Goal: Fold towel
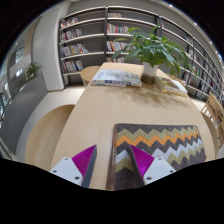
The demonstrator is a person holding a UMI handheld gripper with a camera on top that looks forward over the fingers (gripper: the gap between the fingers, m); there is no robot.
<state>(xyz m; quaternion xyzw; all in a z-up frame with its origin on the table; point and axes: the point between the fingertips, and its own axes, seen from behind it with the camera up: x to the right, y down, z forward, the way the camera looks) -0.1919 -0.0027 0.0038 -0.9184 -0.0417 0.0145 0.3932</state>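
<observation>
Gripper [113,166] open, holding nothing, poised low at towel's near edge, likely lining up a pinch | towel [162,148] spread flat on desk [90,115], right pad over its edge | plant [152,52] and books [117,77] well beyond, clear of folding.

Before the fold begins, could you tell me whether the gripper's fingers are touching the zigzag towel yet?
Cannot tell. In the gripper view the right finger overlaps the towel edge, hiding any contact; the left finger sits over bare table.
</observation>
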